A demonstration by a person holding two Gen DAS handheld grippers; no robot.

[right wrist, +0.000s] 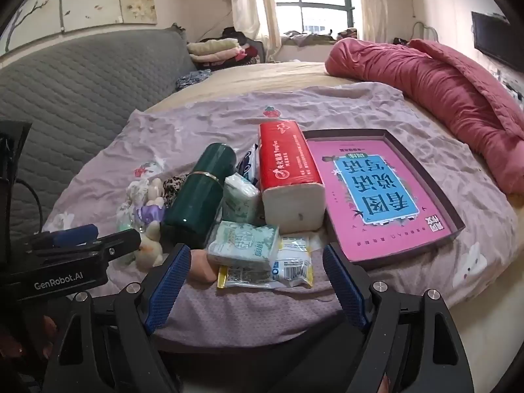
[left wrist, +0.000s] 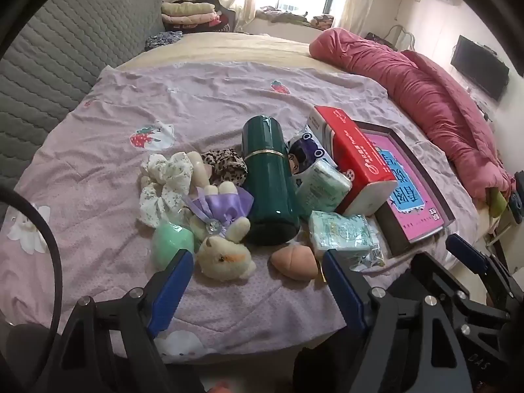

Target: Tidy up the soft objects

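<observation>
1. Left hand-held gripper point(left wrist: 258, 281) sits at the bottom of its own view with blue fingers spread apart and nothing between them; the right hand-held gripper point(right wrist: 257, 278) is likewise spread apart and empty over the near edge of the bed point(right wrist: 229, 314).
2. Just beyond the left fingers lie a cream plush bunny point(left wrist: 226, 255) with a purple bow, a green soft ball point(left wrist: 172, 245) touching its left side, and a peach sponge point(left wrist: 294, 263) at centre.
3. Only the left view clearly shows the floral scrunchie point(left wrist: 165, 177) and leopard scrunchie point(left wrist: 224, 162) at centre left; the right view shows them small and partly hidden.
4. Lying behind them is a dark green flask point(left wrist: 268, 180).
5. Right view alone shows the flat snack packet point(right wrist: 278, 271) beneath the green tissue pack point(right wrist: 244, 240), lower centre.
6. Behind these, a red tissue brick point(right wrist: 288, 173) leans beside the pink book in its tray point(right wrist: 380, 193), right of centre.
7. Rolled red quilt point(right wrist: 442, 88) fills the upper right.
</observation>
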